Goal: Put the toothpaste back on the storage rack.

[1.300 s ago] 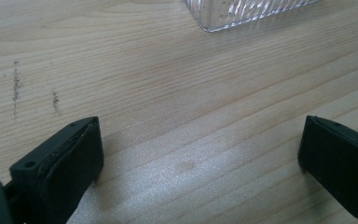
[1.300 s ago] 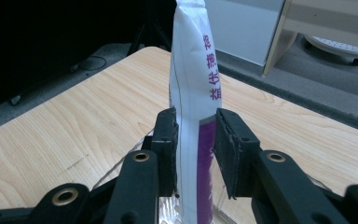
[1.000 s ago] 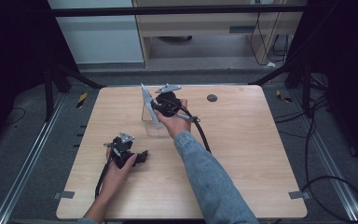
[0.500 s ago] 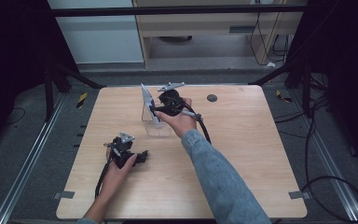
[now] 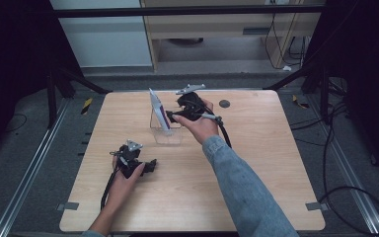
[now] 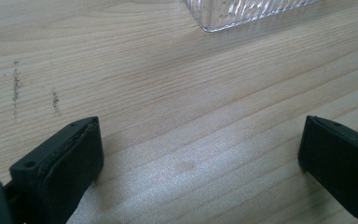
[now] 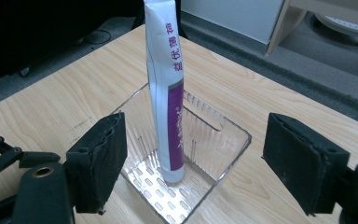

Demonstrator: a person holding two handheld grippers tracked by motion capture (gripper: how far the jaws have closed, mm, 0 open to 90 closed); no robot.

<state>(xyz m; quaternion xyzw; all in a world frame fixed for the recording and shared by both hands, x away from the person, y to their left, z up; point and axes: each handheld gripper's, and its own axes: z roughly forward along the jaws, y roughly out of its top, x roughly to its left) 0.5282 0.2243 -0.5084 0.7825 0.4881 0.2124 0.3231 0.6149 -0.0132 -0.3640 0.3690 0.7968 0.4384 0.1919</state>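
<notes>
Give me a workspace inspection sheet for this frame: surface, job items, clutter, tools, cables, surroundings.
Surface: light wooden table, faint dark scuffs in the left gripper view.
Job's things: white and purple tube stands upright, leaning a little, cap down in the clear plastic bin.
Clutter: small dark round disc near the far edge.
Grippers: right tool open, jaws just opened, pads apart from the tube on either side. Left tool open over bare wood, nothing between the jaws.
Cables: one black cable trails from the right tool; more cables on the floor at right.
Surroundings: metal frame rails, grey floor, yellow-black tape marks, pale cabinets behind.
</notes>
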